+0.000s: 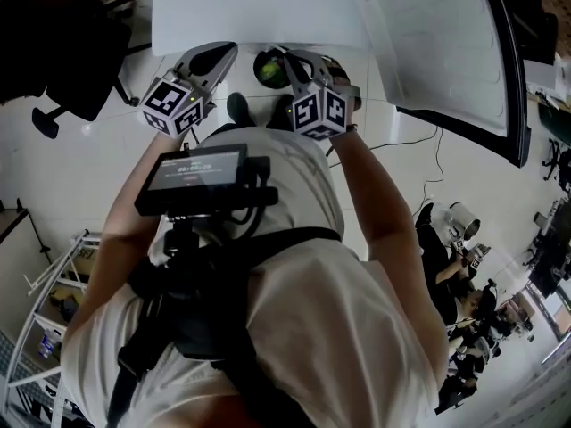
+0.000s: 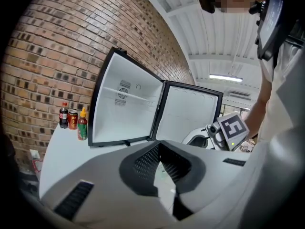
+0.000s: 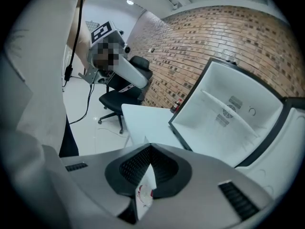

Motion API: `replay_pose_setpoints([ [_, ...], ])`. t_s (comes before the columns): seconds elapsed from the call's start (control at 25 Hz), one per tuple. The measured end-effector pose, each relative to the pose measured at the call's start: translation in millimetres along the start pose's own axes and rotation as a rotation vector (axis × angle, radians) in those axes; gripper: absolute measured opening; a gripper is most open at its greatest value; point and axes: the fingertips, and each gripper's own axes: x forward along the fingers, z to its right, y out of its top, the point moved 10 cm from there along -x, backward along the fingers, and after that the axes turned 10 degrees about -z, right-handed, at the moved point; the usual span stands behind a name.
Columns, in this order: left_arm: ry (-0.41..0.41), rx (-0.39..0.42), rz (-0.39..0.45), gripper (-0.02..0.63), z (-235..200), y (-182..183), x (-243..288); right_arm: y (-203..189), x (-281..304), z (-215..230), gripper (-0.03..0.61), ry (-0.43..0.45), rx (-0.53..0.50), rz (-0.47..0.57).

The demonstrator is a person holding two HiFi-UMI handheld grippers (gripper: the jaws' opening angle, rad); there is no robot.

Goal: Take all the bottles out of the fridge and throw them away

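White tabletop [image 1: 259,16] fills the top of the head view, with the open fridge door [image 1: 437,52] swung out past its right edge. The person holds the left tool [image 1: 214,61] and the right tool [image 1: 299,65] close together above the floor. Between them is a dark round tub [image 1: 258,58], a bin by my guess, with something green [image 1: 269,69] in it, too small to name. In the left gripper view that tool's pads are pressed together and I see nothing held in them. Ahead, the fridge [image 2: 126,106] stands open on the tabletop, its shelf and floor bare. Just beside its left wall, against the brick, stand a cola bottle [image 2: 63,116], a red can [image 2: 72,120] and a sauce bottle [image 2: 82,125] with a yellow cap, all upright in a tight row. In the right gripper view the pads are likewise clenched. A pale sliver with a red mark shows in the slit, and I cannot tell what it is. The empty fridge is off to the right, with the small bottles only a speck at its corner. If those bottles are to go, I would expect them to be light plastic, smooth and round, so apt to slip or twist. The sauce bottle probably gives under a squeeze. The best hold would be across the straight body below the shoulder, not the neck. They stand so close that the outer one should be taken first.
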Motion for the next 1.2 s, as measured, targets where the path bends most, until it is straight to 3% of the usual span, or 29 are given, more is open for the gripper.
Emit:
replay_pose_setpoints([
  [0.24,0.021,-0.006,-0.043,0.011,15.8,0.4,16.0,-33.0,27.9,-9.0,0.002,0.128,-0.037,-0.03],
  [0.48,0.021,0.021,-0.07,0.011,29.6,4.7,25.5,-56.7,59.8,-17.2,0.002,0.195,-0.051,-0.066],
  [1.2,0.069,0.012,-0.074,0.011,32.9,5.4,19.7,-66.5,94.5,-19.3,0.011,0.244,-0.113,-0.098],
])
